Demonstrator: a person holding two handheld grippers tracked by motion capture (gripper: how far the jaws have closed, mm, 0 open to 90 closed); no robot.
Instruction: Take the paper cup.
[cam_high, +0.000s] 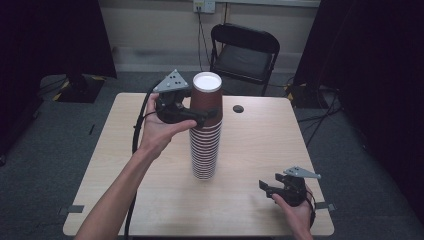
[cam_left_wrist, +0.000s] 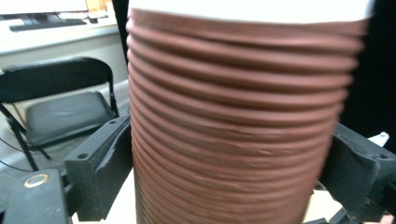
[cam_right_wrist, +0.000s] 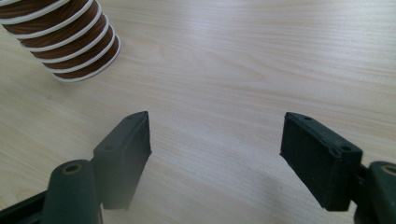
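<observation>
- High view: tall stack of upturned brown paper cups with white rims (cam_high: 205, 135) stands mid-worktop (cam_high: 250, 200).
- Left tool (cam_high: 209, 116) clamps the stack's upper part, probably to lift cups off.
- Right tool (cam_high: 266, 188) rests near the worktop's corner, jaws apart, empty.

We see a black folding metal chair (cam_high: 245, 52) against a cream wall (cam_high: 150, 25), grey carpet floor (cam_high: 40, 150), dark curtains (cam_high: 50, 35), and a pale wooden surface (cam_high: 260, 145).

A stack of cups (cam_high: 205, 131) is seen in reddish brown, ringed with white rims and topped by a white base. The bench (cam_high: 260, 150) is grained pale wood. Both grippers' bodies are black.
</observation>
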